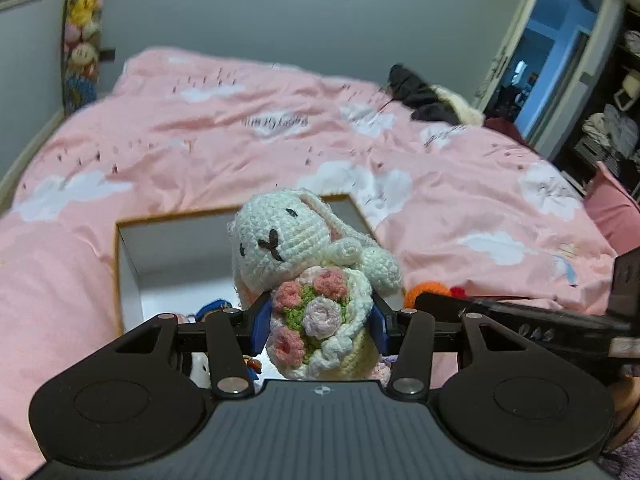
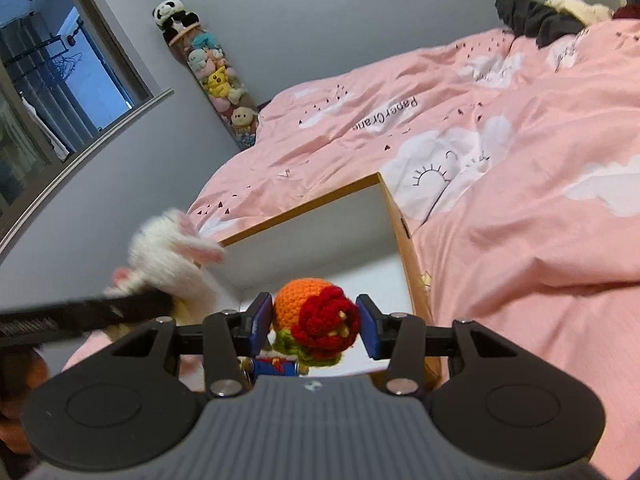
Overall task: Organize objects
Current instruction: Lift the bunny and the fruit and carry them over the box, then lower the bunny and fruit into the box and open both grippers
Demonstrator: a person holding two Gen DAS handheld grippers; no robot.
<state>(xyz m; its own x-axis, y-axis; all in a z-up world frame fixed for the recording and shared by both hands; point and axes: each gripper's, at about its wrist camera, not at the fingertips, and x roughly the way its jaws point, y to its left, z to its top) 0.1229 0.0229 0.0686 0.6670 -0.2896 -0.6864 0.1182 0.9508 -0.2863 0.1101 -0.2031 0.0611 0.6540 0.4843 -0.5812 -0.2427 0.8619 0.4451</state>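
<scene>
Holding a crocheted white bunny (image 1: 304,248) with a flower bouquet in my left gripper (image 1: 320,322), both pads squeezed tight on its body, right above the open cardboard box (image 1: 128,264) sitting on the pink duvet (image 1: 200,132). My right gripper (image 2: 314,326) is clamped on an orange crochet doll with a red flower (image 2: 316,320), also over the box, with the bunny blurry at its 10 o'clock.

We read "PaperCran" in dark letters on a white cloud of the pink duvet cover (image 2: 500,128). In the left wrist view its cloud lettering blurs past reading.
</scene>
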